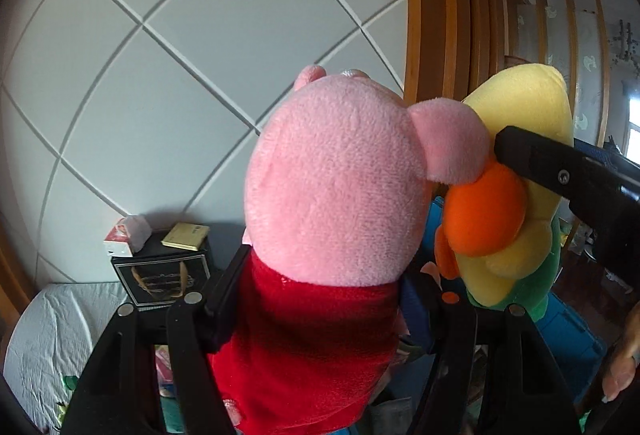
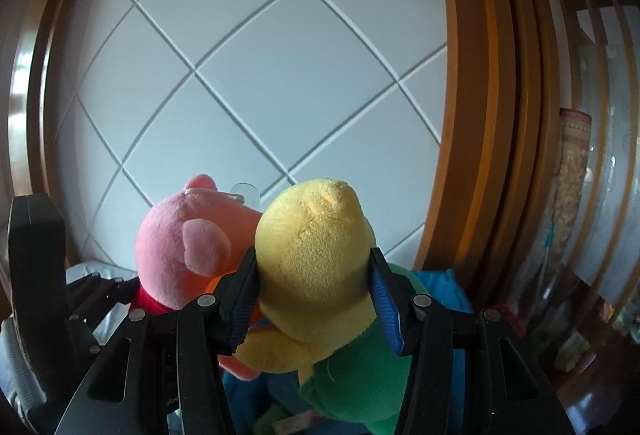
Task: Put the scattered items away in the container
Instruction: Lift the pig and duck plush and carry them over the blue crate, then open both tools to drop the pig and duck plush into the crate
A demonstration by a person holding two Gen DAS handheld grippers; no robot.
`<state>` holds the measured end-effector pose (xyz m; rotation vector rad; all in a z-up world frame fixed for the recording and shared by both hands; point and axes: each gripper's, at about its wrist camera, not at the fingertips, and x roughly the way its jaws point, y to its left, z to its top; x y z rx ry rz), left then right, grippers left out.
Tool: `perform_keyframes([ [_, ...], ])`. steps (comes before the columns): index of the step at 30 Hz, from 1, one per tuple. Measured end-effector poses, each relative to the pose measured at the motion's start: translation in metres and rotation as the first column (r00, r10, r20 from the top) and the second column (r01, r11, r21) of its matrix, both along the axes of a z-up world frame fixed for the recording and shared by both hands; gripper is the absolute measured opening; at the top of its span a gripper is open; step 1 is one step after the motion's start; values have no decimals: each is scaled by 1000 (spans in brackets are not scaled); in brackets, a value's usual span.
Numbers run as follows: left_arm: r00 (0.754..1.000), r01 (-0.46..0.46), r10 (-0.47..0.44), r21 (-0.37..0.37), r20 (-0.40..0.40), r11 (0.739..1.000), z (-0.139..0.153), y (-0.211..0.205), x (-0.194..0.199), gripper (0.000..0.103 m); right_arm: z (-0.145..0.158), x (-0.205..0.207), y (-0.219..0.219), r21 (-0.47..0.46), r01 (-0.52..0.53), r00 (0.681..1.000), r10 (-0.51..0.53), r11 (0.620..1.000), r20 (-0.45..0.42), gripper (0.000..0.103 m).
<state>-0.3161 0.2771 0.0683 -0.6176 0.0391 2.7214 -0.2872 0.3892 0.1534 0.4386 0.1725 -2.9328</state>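
**Two plush toys held aloft, side by side**

The pink pig plush in a red dress sits clamped at its body between the fingers of the left gripper, its head upright above the jaws. Pressed against its right side is the yellow duck plush with an orange beak and green outfit, squeezed at the neck between the blue-ribbed pads of the right gripper. The pig's ear touches the duck's beak. Both toys are in the air, carried by the grippers alone.

Below the duck shows a blue container, mostly hidden. At lower left a black box carries a small yellow pack and a red-and-white carton, beside a white quilted surface. Behind stands a white panelled wall with a wooden frame.
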Motion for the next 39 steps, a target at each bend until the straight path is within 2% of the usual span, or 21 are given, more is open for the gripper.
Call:
perform_keyframes([
  [4,994,-3,9,-57,110,998,-28,59,-32,67,-26,-50,62,-50,4,995,1,999,103,51],
  [8,963,-6,42,-134,266,991,-78,116,-61,67,-63,-86,107,-100,14,981,5,995,194,51],
  [13,925,11,84,-248,372,969,-133,140,-87,67,-103,-126,129,-120,22,965,10,993,262,51],
  [17,890,25,107,-280,443,960,-160,142,-104,70,-126,-151,146,-159,39,947,14,986,320,51],
  [19,888,22,117,-295,445,955,-164,146,-105,72,-133,-161,154,-171,43,937,20,984,348,51],
  [21,905,23,114,-315,409,949,-161,151,-101,74,-133,-164,161,-189,49,936,21,981,351,53],
  [23,917,18,110,-315,383,949,-157,151,-96,80,-133,-162,164,-202,64,935,12,977,354,55],
  [28,911,21,114,-320,396,947,-153,144,-100,80,-126,-157,170,-235,68,942,15,970,334,59],
  [36,913,38,101,-329,396,944,-158,143,-105,80,-124,-159,169,-204,82,939,-7,976,344,61],
  [39,912,45,99,-336,399,941,-159,145,-103,80,-127,-162,169,-183,97,933,-25,978,358,65],
])
